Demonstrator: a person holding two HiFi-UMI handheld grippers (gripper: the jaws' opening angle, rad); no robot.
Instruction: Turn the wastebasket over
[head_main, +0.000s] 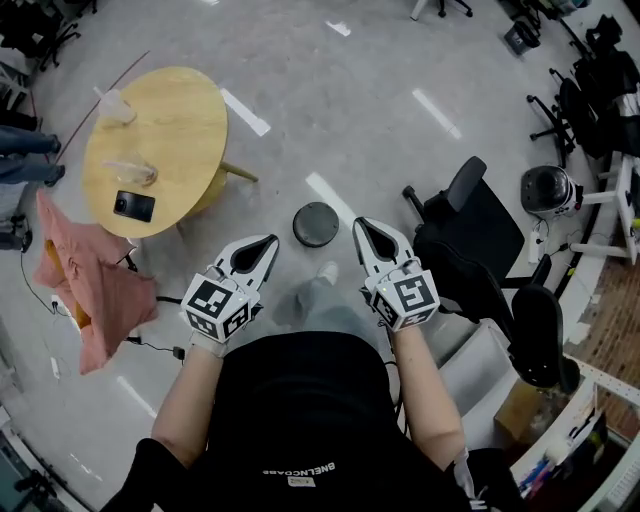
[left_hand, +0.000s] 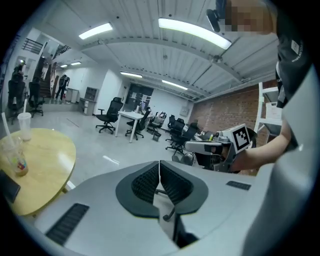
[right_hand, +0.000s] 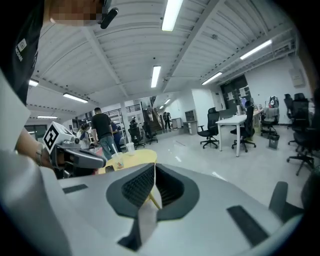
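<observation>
I see an open-plan office: black swivel chairs ring a white rectangular desk far off, long strip lights line the ribbed ceiling, and a red brick wall stands at right.

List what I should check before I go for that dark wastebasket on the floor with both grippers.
1. Wastebasket in sight on the floor, ahead of both grippers: ok.
2. Left hand-held gripper empty: ok.
3. Right hand-held gripper empty: ok.
4. Jaws open for a grasp: not ok, both are shut.
5. Room around the wastebasket: ok, bare floor, and the office chair stands apart at the right.
6. Which way up the wastebasket stands: cannot tell, only a dark round disc shows from above.
</observation>
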